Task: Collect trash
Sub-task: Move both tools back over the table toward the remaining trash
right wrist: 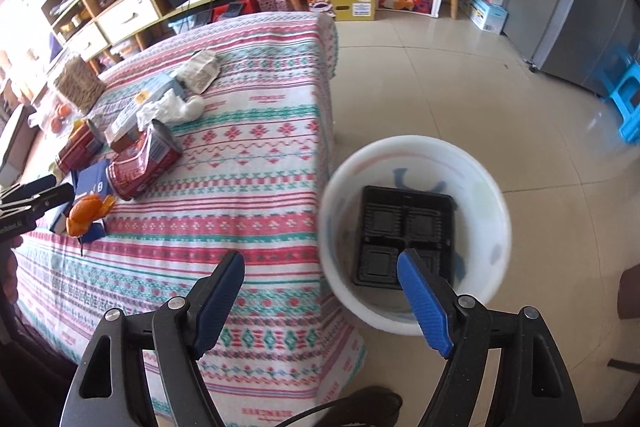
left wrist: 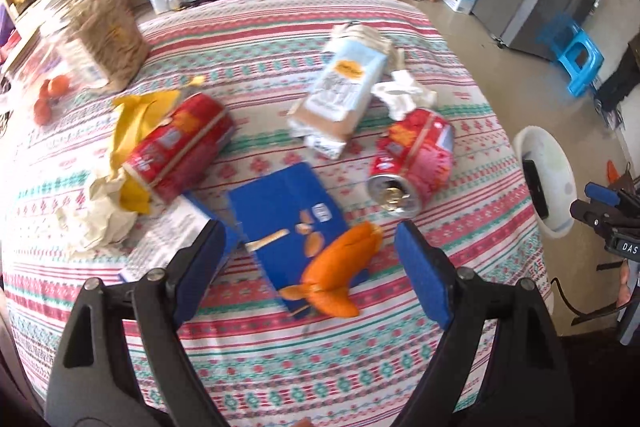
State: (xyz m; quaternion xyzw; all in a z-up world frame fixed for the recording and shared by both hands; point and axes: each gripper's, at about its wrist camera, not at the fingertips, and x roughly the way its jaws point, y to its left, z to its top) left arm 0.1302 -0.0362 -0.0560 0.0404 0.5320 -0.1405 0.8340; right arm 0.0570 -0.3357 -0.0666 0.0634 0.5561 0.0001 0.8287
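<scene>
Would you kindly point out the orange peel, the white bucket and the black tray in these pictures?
orange peel (left wrist: 336,267): left wrist view, on its curled outer skin.
white bucket (right wrist: 486,175): right wrist view, on its inner wall.
black tray (right wrist: 404,223): right wrist view, on its compartmented middle.

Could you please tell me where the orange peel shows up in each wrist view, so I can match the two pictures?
Left wrist: the orange peel lies low in the centre, on the blue box, between the open fingers.
Right wrist: the peel sits at the far left edge, on the same box.
Shared landmark: the red can lying on its side just beyond the peel.
</scene>
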